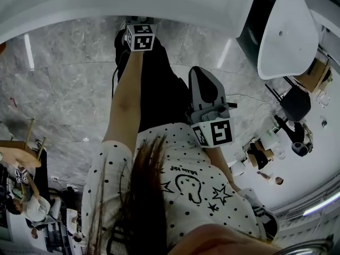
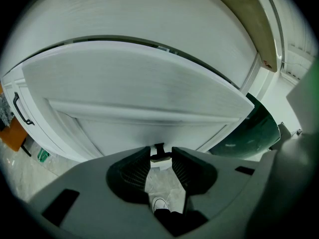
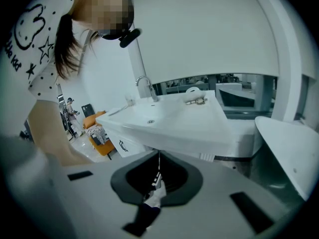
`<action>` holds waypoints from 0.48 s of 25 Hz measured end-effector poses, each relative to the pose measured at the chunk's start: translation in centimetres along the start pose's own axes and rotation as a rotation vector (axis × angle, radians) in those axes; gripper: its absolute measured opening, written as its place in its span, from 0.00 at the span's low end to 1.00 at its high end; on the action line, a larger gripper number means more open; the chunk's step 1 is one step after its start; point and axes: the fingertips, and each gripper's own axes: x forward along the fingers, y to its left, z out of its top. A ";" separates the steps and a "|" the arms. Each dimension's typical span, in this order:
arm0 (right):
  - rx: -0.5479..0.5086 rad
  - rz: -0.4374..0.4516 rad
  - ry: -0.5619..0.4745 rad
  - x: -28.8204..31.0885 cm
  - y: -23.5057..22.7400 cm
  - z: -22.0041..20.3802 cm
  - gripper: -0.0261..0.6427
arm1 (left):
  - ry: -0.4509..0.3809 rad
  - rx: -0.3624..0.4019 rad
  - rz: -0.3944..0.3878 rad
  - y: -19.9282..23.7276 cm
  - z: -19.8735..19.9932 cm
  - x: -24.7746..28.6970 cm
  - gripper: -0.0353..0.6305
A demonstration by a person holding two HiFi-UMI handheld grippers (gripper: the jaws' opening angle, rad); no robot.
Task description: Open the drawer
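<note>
Gripping the drawer handle (image 2: pixel 160 157) with my left gripper (image 2: pixel 160 150).
Fingertips (image 2: pixel 141 158) pinch it at the drawer front (image 2: pixel 129 128); right gripper (image 3: pixel 158 159) closed, empty.

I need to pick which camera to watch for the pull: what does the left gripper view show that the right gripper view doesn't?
Only the left gripper view: the small dark handle on the white drawer front, touching both jaws of the left gripper. Only the right gripper view: the sink, its tap, the person and the right gripper with jaws together. Both: a neighbouring cabinet's black handle and, it seems, an orange chair.
</note>
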 end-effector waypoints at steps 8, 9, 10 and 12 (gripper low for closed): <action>-0.002 0.003 0.005 0.0 0.3 -0.7 0.06 | 0.011 0.009 -0.003 -0.7 -1.8 -0.7 0.26; -0.002 0.003 0.006 -0.1 0.4 -0.8 0.06 | 0.012 0.009 -0.002 -0.8 -2.1 -0.8 0.26; -0.001 0.003 0.006 -0.2 0.4 -0.9 0.06 | 0.013 0.010 0.000 -0.8 -2.2 -0.9 0.26; -0.001 0.003 0.005 -0.4 0.3 -1.0 0.06 | 0.017 0.015 0.002 -1.0 -2.4 -1.0 0.26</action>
